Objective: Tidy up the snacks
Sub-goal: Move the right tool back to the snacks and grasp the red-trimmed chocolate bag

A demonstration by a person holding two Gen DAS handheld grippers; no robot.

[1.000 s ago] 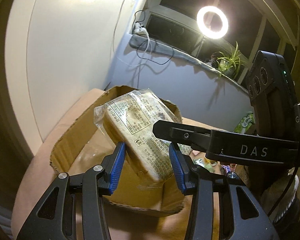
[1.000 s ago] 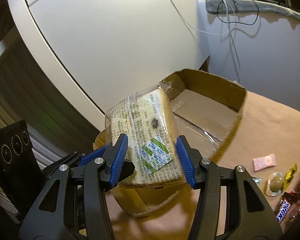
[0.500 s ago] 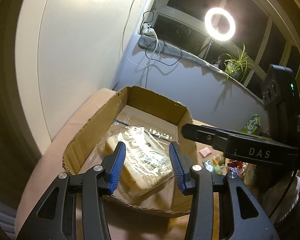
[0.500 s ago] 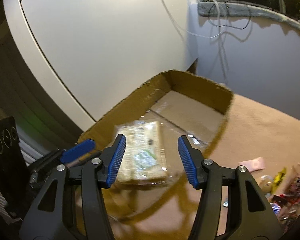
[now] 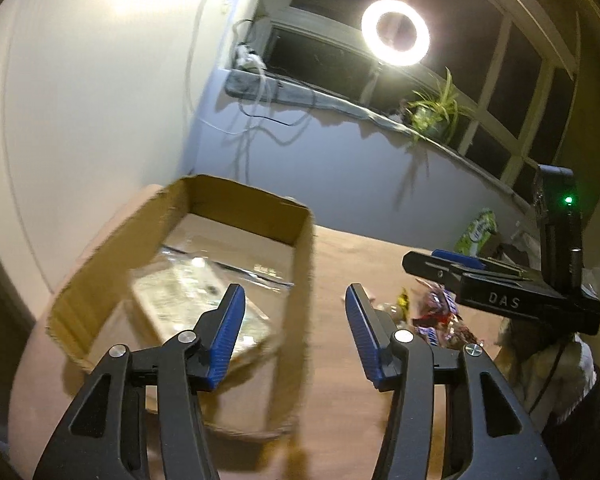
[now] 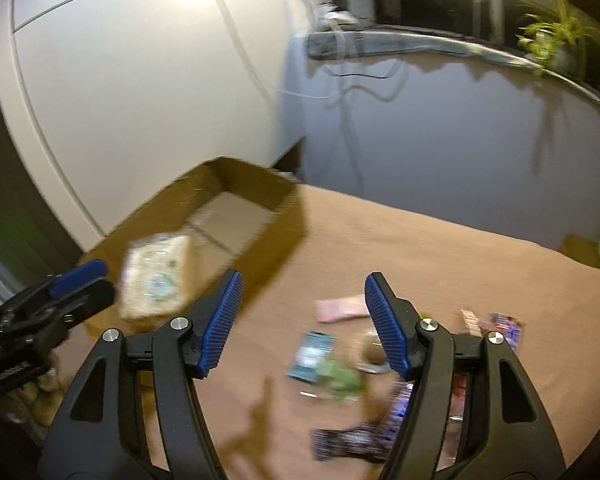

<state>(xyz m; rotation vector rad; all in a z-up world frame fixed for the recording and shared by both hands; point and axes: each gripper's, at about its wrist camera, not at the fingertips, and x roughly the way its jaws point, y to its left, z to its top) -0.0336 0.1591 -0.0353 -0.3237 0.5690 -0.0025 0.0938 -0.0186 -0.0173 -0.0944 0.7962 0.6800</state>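
The wrapped bread pack (image 5: 196, 304) lies flat in the cardboard box (image 5: 300, 256). Left gripper (image 5: 292, 334) and right gripper (image 6: 303, 322) are empty, jaws opening. Loose snacks (image 6: 340, 376) crowd the desk (image 6: 440, 256). Risk: a wide gripper may pinch two overlapping wrappers together.

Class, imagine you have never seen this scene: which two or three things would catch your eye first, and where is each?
The ring light glares at the top, above the windowsill. Below it, an open cardboard box sits on the tan tabletop with one wrapped bread pack lying inside. To the box's right, small bright snacks lie scattered on the table, beyond the right tool, whose jaws are opening with nothing between them.
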